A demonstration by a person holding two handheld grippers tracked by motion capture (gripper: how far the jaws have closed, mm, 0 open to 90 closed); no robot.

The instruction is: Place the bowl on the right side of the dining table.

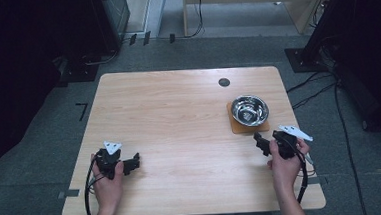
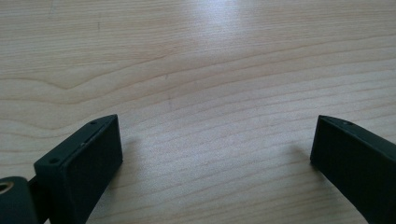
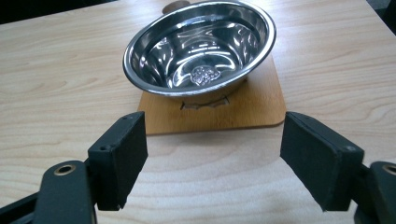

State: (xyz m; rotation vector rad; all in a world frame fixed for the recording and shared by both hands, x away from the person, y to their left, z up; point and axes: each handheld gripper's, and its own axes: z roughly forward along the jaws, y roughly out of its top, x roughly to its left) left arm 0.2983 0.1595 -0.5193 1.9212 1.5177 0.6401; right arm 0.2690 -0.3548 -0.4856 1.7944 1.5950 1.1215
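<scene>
A shiny steel bowl [image 1: 250, 110] [image 3: 200, 46] rests on a small brown wooden board [image 1: 237, 127] [image 3: 261, 105] at the right of the table. My right gripper [image 1: 258, 141] [image 3: 212, 156] sits just in front of the board, pointing at it, open with bare table between its jaws. Over at the left front of the table, my left gripper [image 1: 134, 162] [image 2: 217, 154] is low over bare wood and points right. It stands open and holds nothing. The bowl looks empty.
The light wooden table [image 1: 179, 118] has a round dark grommet [image 1: 224, 82] near its far edge. Cables [image 1: 322, 87] run over the grey floor at the right, and dark equipment stands at the far left.
</scene>
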